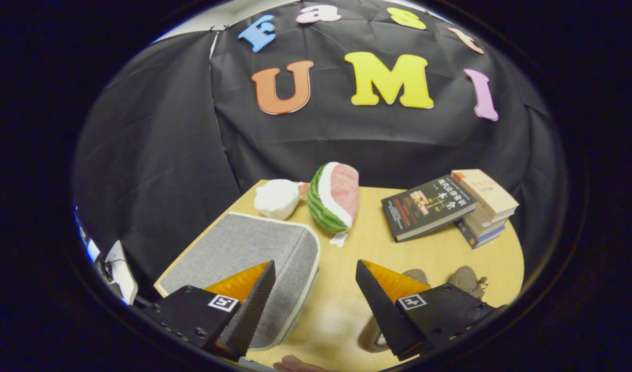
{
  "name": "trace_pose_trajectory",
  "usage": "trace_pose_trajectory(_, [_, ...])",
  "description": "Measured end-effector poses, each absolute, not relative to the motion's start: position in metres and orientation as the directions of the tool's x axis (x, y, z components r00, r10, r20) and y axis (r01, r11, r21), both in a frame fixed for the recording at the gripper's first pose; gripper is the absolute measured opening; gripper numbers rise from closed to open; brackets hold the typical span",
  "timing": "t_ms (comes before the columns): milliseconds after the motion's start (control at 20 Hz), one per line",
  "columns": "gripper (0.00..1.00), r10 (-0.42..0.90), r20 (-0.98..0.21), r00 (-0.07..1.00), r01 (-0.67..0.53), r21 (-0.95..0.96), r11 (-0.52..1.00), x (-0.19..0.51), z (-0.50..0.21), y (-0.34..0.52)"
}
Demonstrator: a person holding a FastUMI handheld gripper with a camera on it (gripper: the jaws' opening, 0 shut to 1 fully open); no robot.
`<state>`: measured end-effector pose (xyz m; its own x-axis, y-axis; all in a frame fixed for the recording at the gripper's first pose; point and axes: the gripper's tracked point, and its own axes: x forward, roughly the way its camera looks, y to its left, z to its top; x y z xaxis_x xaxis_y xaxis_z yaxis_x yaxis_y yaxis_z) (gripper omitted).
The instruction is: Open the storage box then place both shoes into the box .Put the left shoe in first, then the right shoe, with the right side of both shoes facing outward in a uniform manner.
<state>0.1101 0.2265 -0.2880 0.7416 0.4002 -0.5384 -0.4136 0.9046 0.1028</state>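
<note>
While the claw [313,305] hangs wide open w/ nothing between its fingers, the box [249,248] sits just ahead of the left finger, partly under it, lid shut. It's a grey fabric-covered box w/ a pale rim and rounded corner, lying at the near-left part of the counter [378,248].

Handling, as a guess: box looks light and semi-stiff, cloth over board, so the lid should lift w/o much force but may flex. Fabric gives decent friction. Best hold is prob. the lid's rim along the edge nearest the fingers, or the rounded corner; can't tell where the hinge is, or if there's a tab.

Shoes [450,281]: a brownish-grey pair lies beyond the right finger, mostly hidden behind it, so can't tell left from right or which way they face. They look soft, maybe suede-like, w/ laces on one. Prob. light and squashy; pinch at the heel collar or side wall, not the laces.

Counter is pale wood, smooth, so box could slide when the lid is tugged. Farther back: a plush watermelon slice [334,196] next to a white plush [276,199], and a stack of books [450,206] to the right, well apart from the box. Black cloth walls close in behind.
</note>
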Motion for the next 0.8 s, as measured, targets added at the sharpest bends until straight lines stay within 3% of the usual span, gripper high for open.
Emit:
trace_pose_trajectory(250, [0.96,0.445,-0.598,0.667,-0.421,0.191,0.887,0.109,-0.32,0.241])
trace_pose_trajectory(600, [0.98,0.582,-0.591,0.559,-0.398,0.425,0.813,0.109,-0.334,0.254])
trace_pose_trajectory(800, [0.85,0.653,-0.578,0.489,-0.384,0.53,0.756,0.11,-0.337,0.262])
